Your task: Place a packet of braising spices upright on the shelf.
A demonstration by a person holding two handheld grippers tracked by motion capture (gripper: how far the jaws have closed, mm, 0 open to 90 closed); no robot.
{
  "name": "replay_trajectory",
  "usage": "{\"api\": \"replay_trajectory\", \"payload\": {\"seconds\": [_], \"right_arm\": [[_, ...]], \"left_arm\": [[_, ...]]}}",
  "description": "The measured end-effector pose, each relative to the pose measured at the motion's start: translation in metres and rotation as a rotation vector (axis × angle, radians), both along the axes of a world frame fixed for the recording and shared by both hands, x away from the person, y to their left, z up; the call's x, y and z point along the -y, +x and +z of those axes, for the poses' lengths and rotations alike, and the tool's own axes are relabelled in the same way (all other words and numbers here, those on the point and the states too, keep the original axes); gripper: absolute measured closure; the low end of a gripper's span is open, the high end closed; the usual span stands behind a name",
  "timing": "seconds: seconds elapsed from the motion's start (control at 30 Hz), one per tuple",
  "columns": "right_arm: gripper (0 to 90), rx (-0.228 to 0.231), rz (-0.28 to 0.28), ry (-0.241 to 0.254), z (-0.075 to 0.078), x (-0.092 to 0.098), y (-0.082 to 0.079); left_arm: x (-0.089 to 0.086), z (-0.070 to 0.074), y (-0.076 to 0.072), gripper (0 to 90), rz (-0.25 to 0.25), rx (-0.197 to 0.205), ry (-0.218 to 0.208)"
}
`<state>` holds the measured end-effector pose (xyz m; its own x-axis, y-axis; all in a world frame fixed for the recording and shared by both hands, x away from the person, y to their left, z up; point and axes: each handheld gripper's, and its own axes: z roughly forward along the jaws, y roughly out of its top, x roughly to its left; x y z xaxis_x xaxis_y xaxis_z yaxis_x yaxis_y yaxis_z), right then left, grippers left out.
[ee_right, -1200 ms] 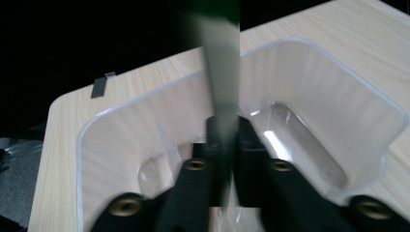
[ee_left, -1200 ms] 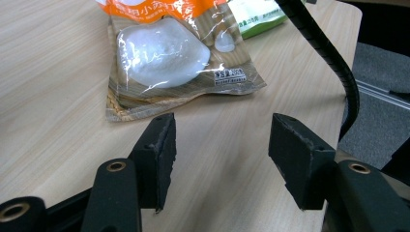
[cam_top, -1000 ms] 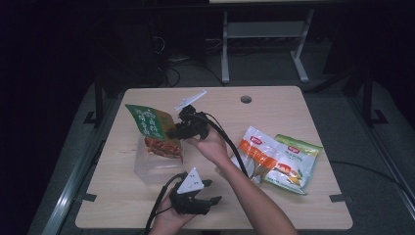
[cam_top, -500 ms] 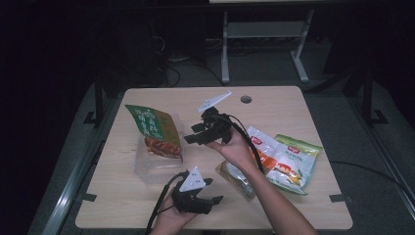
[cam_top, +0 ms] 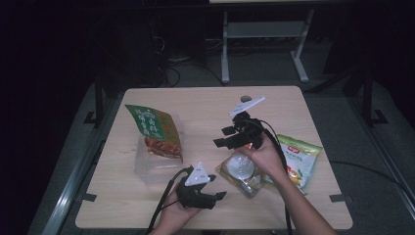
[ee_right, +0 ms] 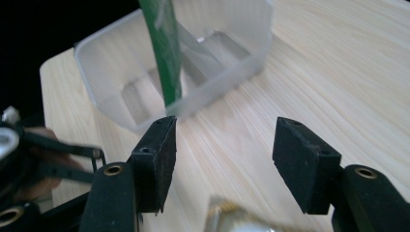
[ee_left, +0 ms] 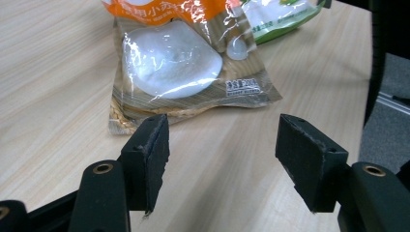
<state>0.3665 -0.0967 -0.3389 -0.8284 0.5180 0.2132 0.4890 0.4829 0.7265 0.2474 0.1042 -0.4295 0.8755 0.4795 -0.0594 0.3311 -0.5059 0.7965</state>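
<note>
A green and red snack bag (cam_top: 155,133) stands upright in a clear plastic bin (cam_top: 147,169) at the table's left. My right gripper (cam_top: 224,137) hovers over the middle of the table, pointing left toward the bin (ee_right: 193,63). Its jaws have just been opening and nothing is between them. Under that hand lies an orange-topped bag picturing a white bun (cam_top: 242,171). My left gripper (cam_top: 215,199) rests near the front edge, open and empty. It faces the bun bag (ee_left: 169,63), whose near edge lies just beyond its fingertips.
A green and yellow snack bag (cam_top: 301,156) lies at the right, partly under the right forearm, and its corner shows behind the bun bag (ee_left: 275,12). A round cable hole (cam_top: 246,99) sits near the table's far edge. Bare wood (cam_top: 195,105) stretches behind the bin.
My right gripper has drawn away from the green bag in the bin and moved right, jaws wider apart. The bag stays standing in the bin. The left gripper has kept still.
</note>
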Motion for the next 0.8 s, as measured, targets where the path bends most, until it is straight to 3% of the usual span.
{"api": "replay_trajectory", "payload": {"seconds": [0.23,0.43,0.5,0.63,0.7,0.8], "right_arm": [[38.7,-0.028,-0.072,-0.021,-0.01,0.038,-0.008],[37.4,-0.048,-0.138,-0.042,-0.018,0.068,-0.014],[37.1,-0.056,-0.162,-0.048,-0.021,0.077,-0.016],[36.5,-0.079,-0.201,-0.058,-0.029,0.098,-0.02],[36.4,-0.079,-0.209,-0.058,-0.031,0.101,-0.021],[36.3,-0.102,-0.233,-0.071,-0.036,0.112,-0.024]], "left_arm": [[0.015,-0.002,0.01,38.4,0.022,-0.021,-0.013],[0.029,-0.002,0.022,41.1,0.021,0.003,0.027],[0.034,-0.004,0.025,42.8,0.033,0.0,0.021],[0.041,-0.007,0.034,45.2,0.048,-0.01,0.051],[0.045,-0.01,0.039,45.3,0.062,-0.031,0.044],[0.049,-0.012,0.044,46.5,0.079,-0.03,0.054]]}}
